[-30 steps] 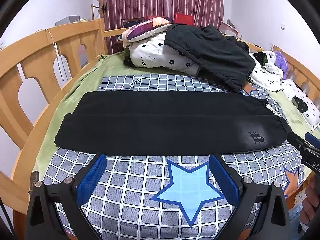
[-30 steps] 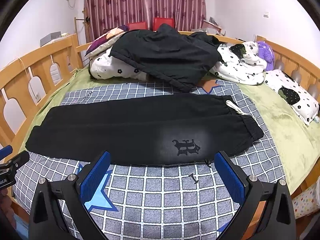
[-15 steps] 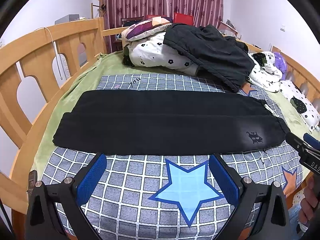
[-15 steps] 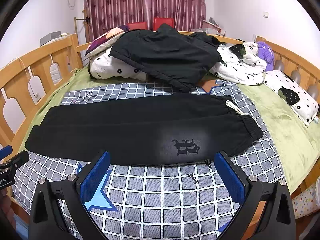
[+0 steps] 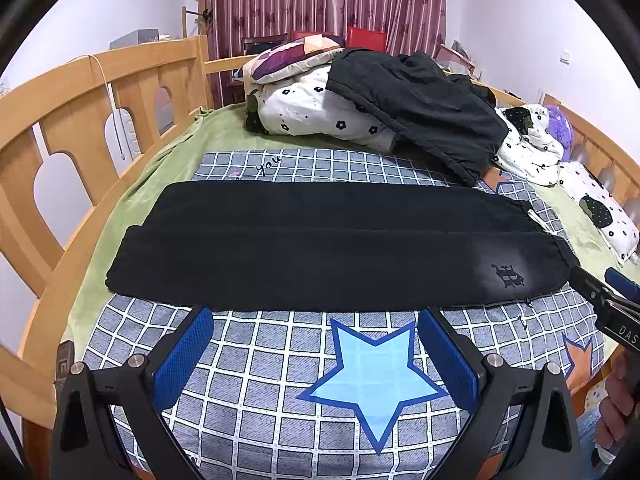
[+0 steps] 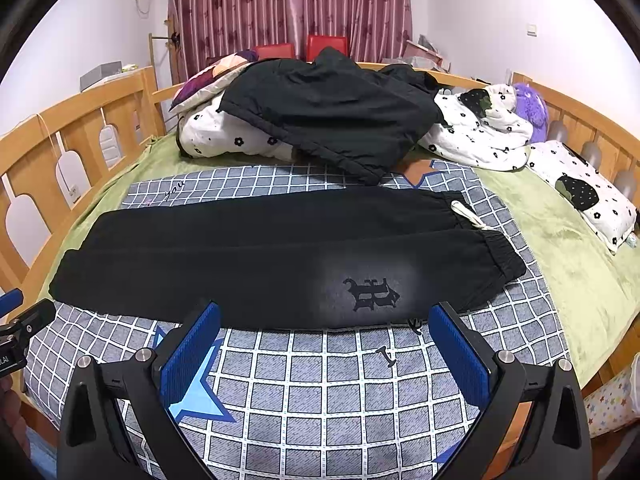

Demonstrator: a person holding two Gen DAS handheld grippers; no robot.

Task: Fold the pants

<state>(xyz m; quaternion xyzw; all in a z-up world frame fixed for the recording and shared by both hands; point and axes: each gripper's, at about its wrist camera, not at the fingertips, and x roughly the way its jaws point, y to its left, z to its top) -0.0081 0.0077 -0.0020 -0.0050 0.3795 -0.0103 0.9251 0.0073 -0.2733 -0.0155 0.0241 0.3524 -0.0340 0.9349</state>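
I've got the black pants [image 5: 320,252] laid flat, legs side by side across the checked blanket [image 5: 280,364] — left gripper [image 5: 316,356] and right gripper [image 6: 324,352] spread wide, empty, poised near the hem for the first fold.

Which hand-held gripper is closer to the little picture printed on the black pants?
Right. The right hand-held gripper hovers just in front of the logo; the left hand-held gripper sits farther along, nearer the pants' middle.

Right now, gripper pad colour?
Blue, ribbed pads; clearest in the right wrist view.
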